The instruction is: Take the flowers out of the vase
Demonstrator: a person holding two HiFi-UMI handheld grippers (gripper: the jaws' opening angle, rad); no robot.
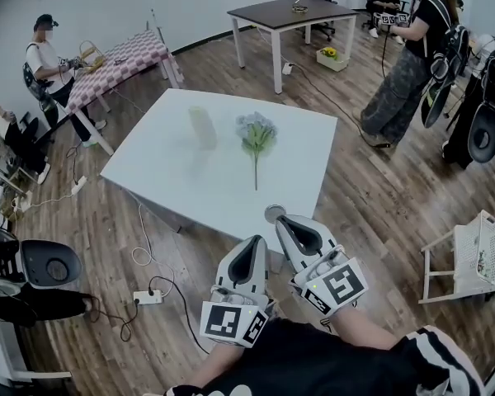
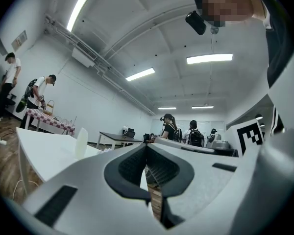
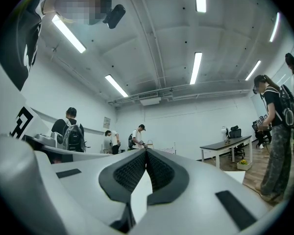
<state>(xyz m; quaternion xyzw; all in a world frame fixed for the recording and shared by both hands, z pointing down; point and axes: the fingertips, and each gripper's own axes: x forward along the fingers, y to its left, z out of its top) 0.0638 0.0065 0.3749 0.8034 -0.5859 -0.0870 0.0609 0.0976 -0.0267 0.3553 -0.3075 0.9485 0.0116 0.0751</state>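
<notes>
On the white table (image 1: 173,188) a bunch of pale blue flowers (image 1: 256,134) with a green stem lies flat near the middle. A translucent white vase (image 1: 202,127) stands upright to its left, apart from it; it shows small in the left gripper view as the vase (image 2: 81,143). My left gripper (image 1: 249,251) and right gripper (image 1: 287,222) are held close to my body, just off the table's near edge. Both are shut with nothing between the jaws, as the left gripper (image 2: 147,148) and the right gripper (image 3: 147,153) show in their own views.
A dark-topped desk (image 1: 290,13) stands behind the table and a checkered table (image 1: 120,63) at the back left. People stand at the right (image 1: 408,56) and left (image 1: 49,64). Cables and a power strip (image 1: 147,297) lie on the wooden floor; a white basket rack (image 1: 470,258) is at the right.
</notes>
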